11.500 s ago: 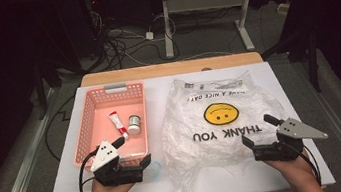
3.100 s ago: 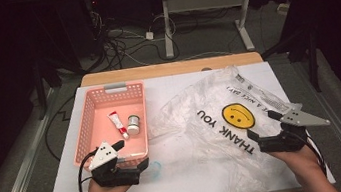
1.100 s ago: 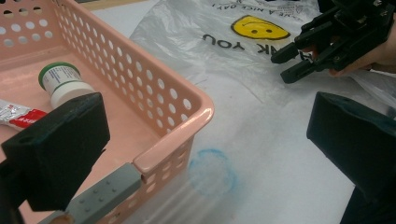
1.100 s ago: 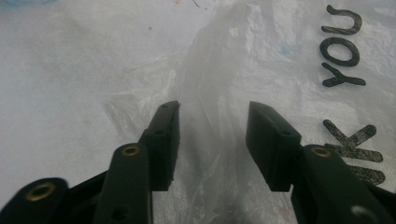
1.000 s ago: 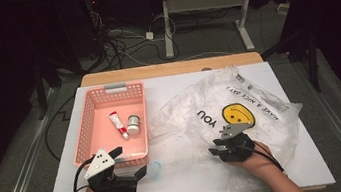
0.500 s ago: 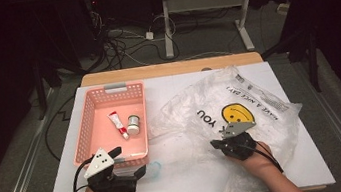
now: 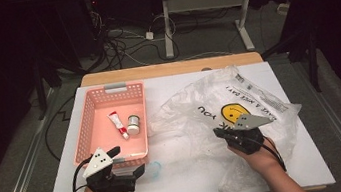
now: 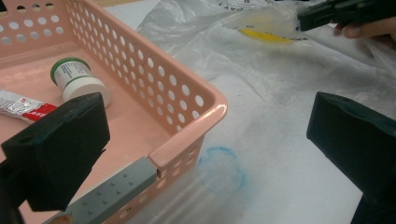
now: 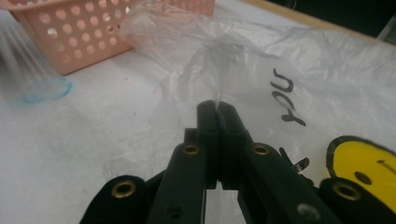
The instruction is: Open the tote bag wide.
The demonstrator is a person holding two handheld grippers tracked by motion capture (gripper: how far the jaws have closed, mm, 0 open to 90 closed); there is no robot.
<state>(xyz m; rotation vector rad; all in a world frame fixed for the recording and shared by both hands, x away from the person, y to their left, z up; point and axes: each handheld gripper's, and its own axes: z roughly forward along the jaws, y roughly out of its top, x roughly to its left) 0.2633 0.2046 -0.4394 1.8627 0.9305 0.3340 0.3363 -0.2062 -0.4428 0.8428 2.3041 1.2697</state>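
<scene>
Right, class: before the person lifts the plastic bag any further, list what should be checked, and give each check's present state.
1. Right gripper shut on the plastic bag: ok, film is pinched between its fingers.
2. Left gripper free: ok, fingers open, nothing between them.
3. Basket out of the bag's way: not ok, the bag's edge lies against its right side.
4. Tube and small jar lie in the basket: ok.
5. Both bag layers gripped, or one: cannot tell.
6. Blue-rimmed clear cup clear of the bag: cannot tell.
</scene>
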